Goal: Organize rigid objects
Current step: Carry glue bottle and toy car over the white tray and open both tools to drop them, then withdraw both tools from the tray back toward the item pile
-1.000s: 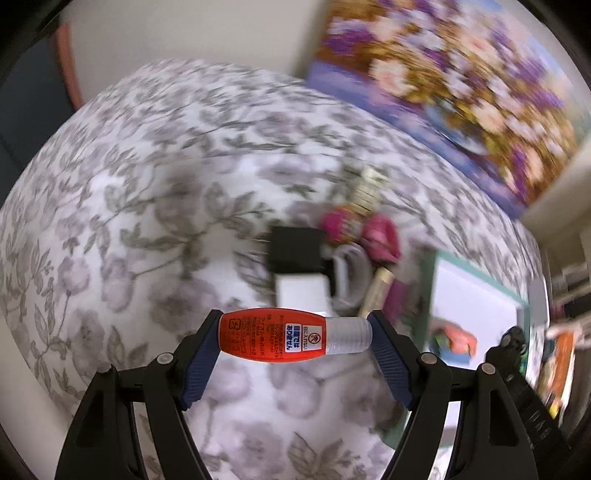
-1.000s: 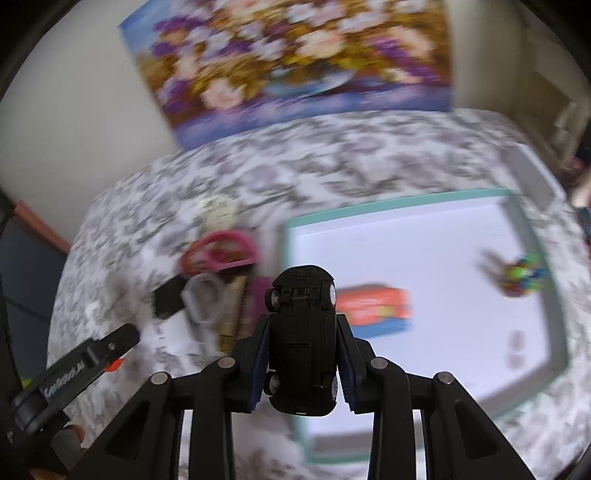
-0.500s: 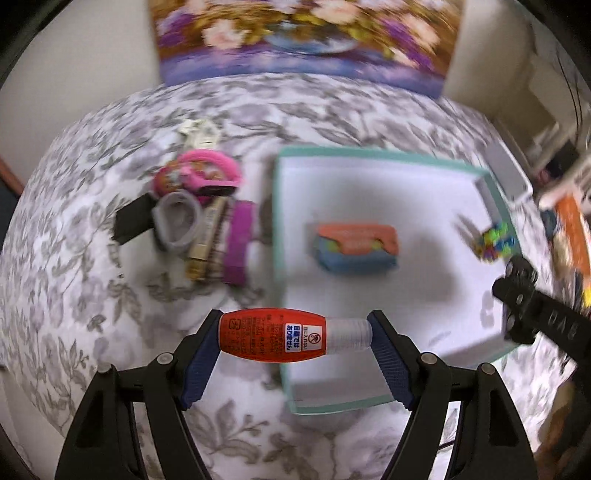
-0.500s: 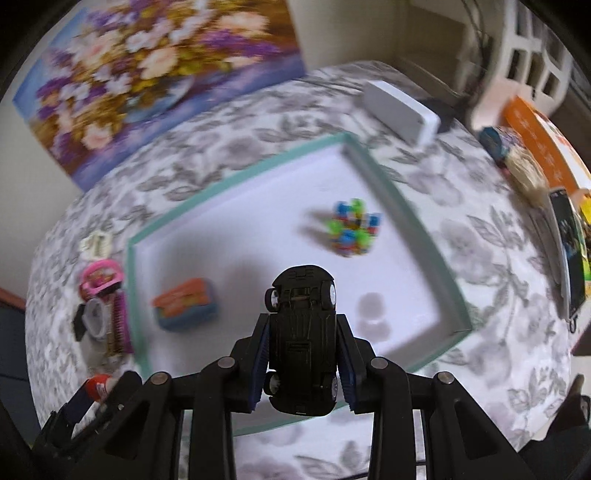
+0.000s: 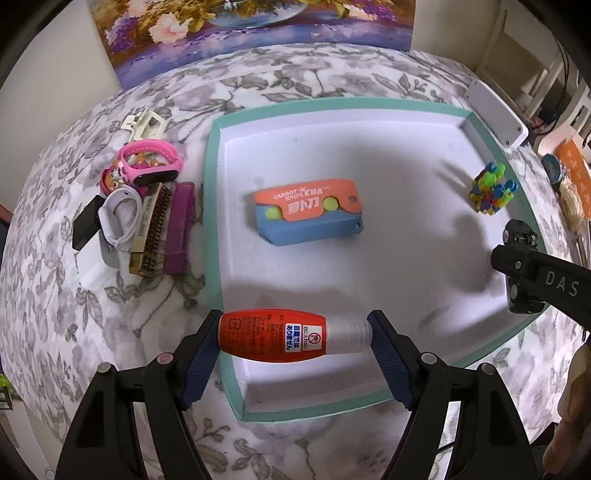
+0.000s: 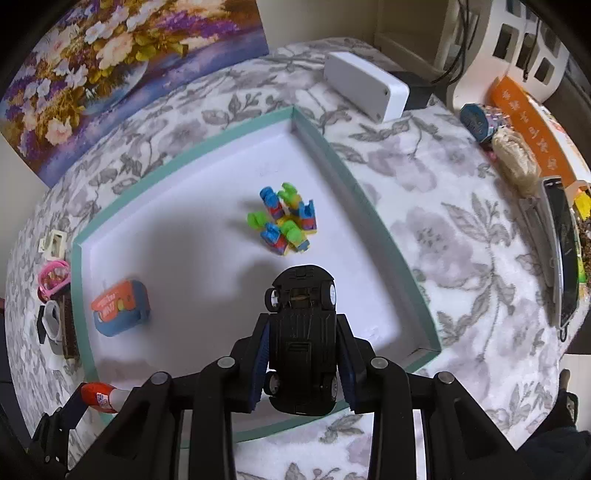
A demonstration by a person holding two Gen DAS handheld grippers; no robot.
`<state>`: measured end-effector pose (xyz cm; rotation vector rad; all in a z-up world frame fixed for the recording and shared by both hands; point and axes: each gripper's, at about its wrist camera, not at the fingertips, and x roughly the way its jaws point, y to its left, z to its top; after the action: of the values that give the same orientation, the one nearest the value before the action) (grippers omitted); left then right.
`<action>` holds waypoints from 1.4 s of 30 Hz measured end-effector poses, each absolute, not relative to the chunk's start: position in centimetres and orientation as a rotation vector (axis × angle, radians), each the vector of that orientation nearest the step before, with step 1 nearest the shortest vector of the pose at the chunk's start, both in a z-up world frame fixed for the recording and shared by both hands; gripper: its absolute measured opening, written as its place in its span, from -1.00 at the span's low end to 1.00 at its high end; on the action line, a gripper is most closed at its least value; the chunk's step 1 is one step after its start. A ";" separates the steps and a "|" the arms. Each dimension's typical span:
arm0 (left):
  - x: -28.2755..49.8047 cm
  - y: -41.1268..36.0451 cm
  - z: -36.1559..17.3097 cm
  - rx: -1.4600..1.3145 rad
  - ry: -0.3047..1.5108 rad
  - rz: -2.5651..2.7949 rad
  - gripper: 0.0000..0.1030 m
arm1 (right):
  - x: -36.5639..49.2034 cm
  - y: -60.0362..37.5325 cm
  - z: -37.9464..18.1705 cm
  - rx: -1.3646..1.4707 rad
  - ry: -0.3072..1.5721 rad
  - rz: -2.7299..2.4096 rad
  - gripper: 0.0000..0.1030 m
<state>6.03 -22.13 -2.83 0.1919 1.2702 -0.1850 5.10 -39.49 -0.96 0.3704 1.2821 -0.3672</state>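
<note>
Since earlier: we see both views swing from the clutter pile onto the tray (image 5: 212, 236); both loads unchanged in their grips.
Left gripper (image 5: 295, 341): fingers (image 5: 199, 360) clamped end to end on the red glue bottle (image 5: 271, 339), lying crosswise, lower centre of frame, over the tray's near-left corner.
Right gripper (image 6: 301, 354): fingers (image 6: 260, 363) narrow, pinching the black toy car (image 6: 301, 332) by its sides, underside up, over the tray's lower right part.
Tray: teal rim, white floor, on the flowered desk (image 5: 55, 314).
Inside tray: we note the orange-and-blue carrot knife toy (image 5: 308, 212) at centre, the coloured block cluster (image 6: 286, 219) near the right wall.
Left of tray: pink watch (image 5: 149, 168), purple case (image 5: 179, 229) among piled items.
Upper frame: flower painting (image 5: 240, 26).
</note>
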 end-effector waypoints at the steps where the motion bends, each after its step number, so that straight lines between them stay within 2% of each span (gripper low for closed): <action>1: 6.0 -22.2 -3.0 0.195 1.275 -0.187 0.54 | 5.2 -39.4 -1.2 0.368 1.291 -0.362 -0.32; 12: 6.1 -22.4 -4.3 0.195 1.319 -0.210 0.54 | 5.5 -38.7 -2.8 0.361 1.344 -0.337 -0.27; 13: 6.1 -22.4 -4.2 0.192 1.319 -0.214 0.54 | 5.5 -38.7 -2.7 0.358 1.343 -0.338 -0.10; 14: 6.1 -22.5 -4.1 0.188 1.318 -0.217 0.54 | 5.6 -38.7 -2.5 0.357 1.340 -0.338 0.22; 15: 6.1 -22.4 -3.9 0.182 1.315 -0.220 0.54 | 5.6 -38.7 -2.2 0.359 1.332 -0.337 0.32; 20: 6.4 -21.8 -2.3 0.161 1.275 -0.225 0.56 | 5.5 -38.8 -0.6 0.338 1.288 -0.350 0.37; 24: 6.6 -21.0 -1.4 0.131 1.256 -0.220 0.59 | 5.3 -38.8 0.2 0.326 1.268 -0.357 0.48; 27: 7.1 -19.5 -0.9 0.072 1.251 -0.199 0.80 | 5.2 -38.7 0.9 0.314 1.254 -0.362 0.61; 34: 9.5 -11.9 0.6 -0.089 1.184 0.010 0.83 | 5.5 -38.4 1.2 0.282 1.242 -0.379 0.84; 42: 10.2 -3.1 1.4 -0.202 1.156 0.250 0.83 | 6.0 -35.9 1.2 0.230 1.238 -0.330 0.97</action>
<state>10.23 -3.07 1.37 -0.2022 1.1561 0.2502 6.01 -35.85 1.20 0.2303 1.2378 -0.3296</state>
